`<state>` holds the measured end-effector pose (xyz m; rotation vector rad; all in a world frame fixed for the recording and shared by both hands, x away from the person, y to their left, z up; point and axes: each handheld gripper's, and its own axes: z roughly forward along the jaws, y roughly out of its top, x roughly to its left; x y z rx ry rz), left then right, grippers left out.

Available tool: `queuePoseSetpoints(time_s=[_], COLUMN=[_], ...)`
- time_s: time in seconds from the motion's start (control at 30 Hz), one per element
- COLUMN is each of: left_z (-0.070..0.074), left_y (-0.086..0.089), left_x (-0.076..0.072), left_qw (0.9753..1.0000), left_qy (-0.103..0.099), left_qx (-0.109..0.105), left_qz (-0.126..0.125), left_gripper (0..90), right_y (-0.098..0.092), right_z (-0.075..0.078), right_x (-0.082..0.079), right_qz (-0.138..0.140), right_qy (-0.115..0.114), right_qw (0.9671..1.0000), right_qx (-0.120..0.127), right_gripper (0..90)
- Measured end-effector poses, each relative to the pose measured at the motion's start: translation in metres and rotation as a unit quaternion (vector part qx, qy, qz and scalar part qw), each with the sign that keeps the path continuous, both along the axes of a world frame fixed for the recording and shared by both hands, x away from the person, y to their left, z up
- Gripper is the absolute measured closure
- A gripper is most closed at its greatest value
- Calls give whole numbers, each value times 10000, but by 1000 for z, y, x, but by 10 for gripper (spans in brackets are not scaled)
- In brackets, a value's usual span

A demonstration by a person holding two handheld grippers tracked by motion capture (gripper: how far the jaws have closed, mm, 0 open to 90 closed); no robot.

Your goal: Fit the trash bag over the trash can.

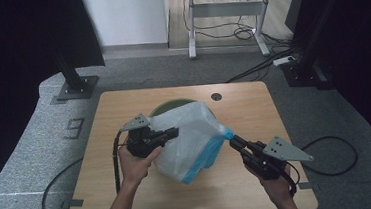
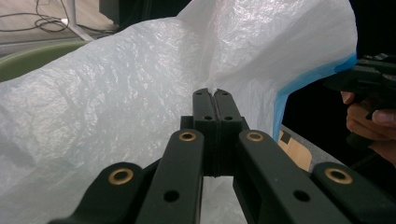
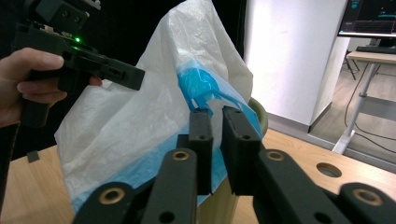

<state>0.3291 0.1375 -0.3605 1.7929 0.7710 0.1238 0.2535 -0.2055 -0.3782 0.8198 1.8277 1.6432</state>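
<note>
While the white bag point(image 1: 191, 139) with its blue rim is held up over the green bin point(image 1: 166, 107) at the centre of the high view, its left edge is pinched by the left gripper point(image 1: 174, 132), whose jaws are pressed together on the plastic. At the bag's right corner, the blue rim is met by the right gripper point(image 1: 233, 141); in the right gripper view its jaws are seen slightly apart, with blue plastic just beyond their tips. The table point(image 1: 254, 114) is seen beneath.

I count one white-and-blue bin bag point(image 1: 191, 139), one green bin point(image 1: 173, 106), two grippers point(image 1: 174, 133) point(image 1: 235, 141), on one wooden table point(image 1: 244, 110).
</note>
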Motion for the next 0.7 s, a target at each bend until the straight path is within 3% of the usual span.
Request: queuePoseSetpoints(time_s=[0.1, 0.23, 0.7], left_z=[-1, -2, -2], left_y=[-1, 0, 6], left_x=[0, 1, 0], left_qw=[10000, 10000, 9999], left_qy=[15, 21, 16], left_qx=[-6, -11, -149], left_qz=[-4, 2, 61], left_gripper=[898, 898, 897], right_y=[1, 2, 5], right_z=[-1, 0, -6], right_x=[2, 4, 8], right_qz=[49, 194, -170], right_qy=[33, 150, 75], right_qw=[10000, 9992, 9998], right_qx=[45, 305, -45], right_gripper=[856, 872, 890])
